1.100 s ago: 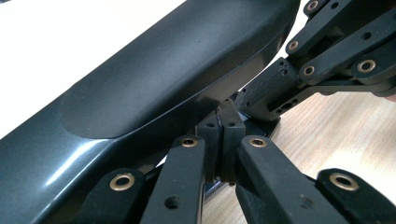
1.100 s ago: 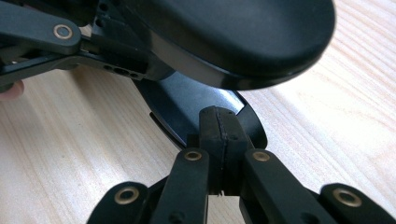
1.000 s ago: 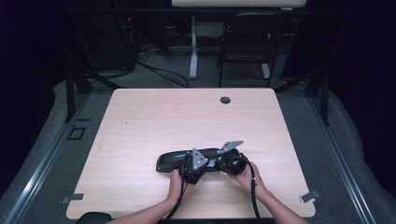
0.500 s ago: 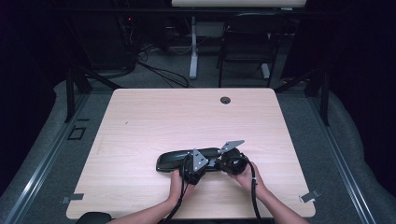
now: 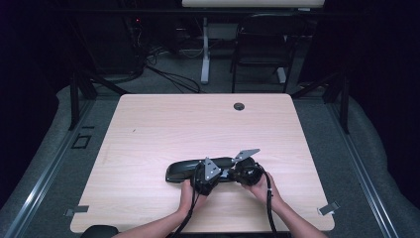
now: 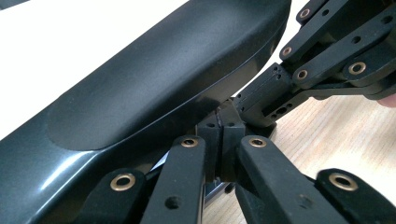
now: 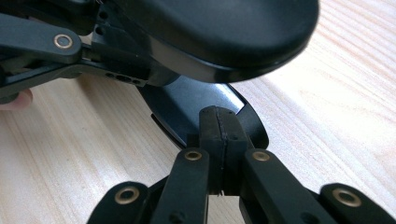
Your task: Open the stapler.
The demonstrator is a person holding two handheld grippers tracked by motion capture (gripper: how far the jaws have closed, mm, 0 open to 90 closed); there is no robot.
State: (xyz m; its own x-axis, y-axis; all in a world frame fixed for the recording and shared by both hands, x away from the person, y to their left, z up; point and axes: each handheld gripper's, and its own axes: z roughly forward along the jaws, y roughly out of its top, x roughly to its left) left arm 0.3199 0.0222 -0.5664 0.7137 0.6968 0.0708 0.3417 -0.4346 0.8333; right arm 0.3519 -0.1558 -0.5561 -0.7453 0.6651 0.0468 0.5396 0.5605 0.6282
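Black case (image 5: pixel 190 170) on table (image 5: pixel 148 129), right gripper view shows its dark underside

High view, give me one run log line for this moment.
scene: wooden table | object: long black case lying flat | left hand-held gripper: shut, at case | right hand-held gripper: shut, at case

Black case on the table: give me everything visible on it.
The case is a long, rounded black shell, like a glasses case, with a matte top and a glossier band along its side. It lies flat on the wooden table, near the person's edge, long axis running across. In the right gripper view its lid looks raised over a lower half, with a pale rim between. The left tool and right tool, both shut, sit at its right end; whether they pinch it is unclear.
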